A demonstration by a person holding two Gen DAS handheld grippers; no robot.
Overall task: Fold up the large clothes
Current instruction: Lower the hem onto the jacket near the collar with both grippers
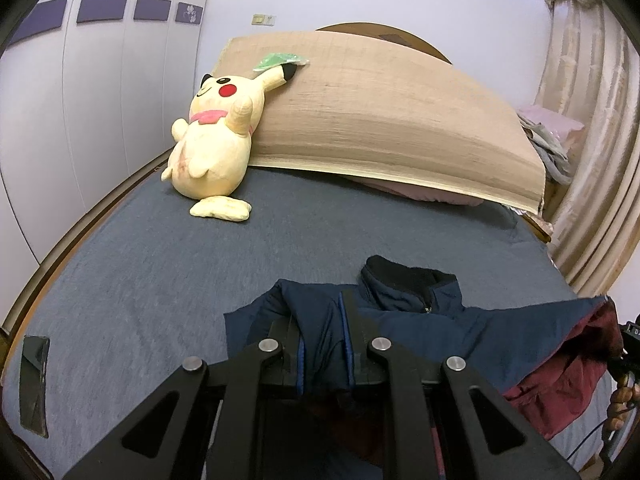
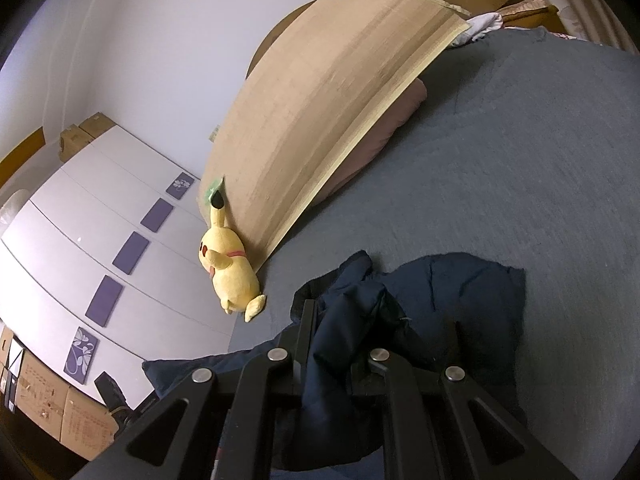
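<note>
At the far left of the left wrist view a dark flat object (image 1: 35, 384) lay on the grey-blue bed cover (image 1: 160, 264), and a yellow plush toy (image 1: 212, 140) was propped against a tan woven mat (image 1: 380, 120) at the head of the bed. Further right, the navy padded jacket (image 1: 460, 328) was spread on the cover, collar toward the mat, its maroon lining (image 1: 568, 380) turned out at the right edge. The left gripper (image 1: 325, 320) was closed almost fully on a bunched fold of the jacket's navy fabric. In the right wrist view the right gripper (image 2: 380, 316) was likewise clamped nearly shut on another gathered part of the jacket (image 2: 460, 300), which lay near the toy (image 2: 230, 272).

The step in hand was judged to be a fold of the jacket, both held parts being carried over its body. The next move would call for the two held portions to be lowered level and released together, so that the fold could lie flat without bunching.
</note>
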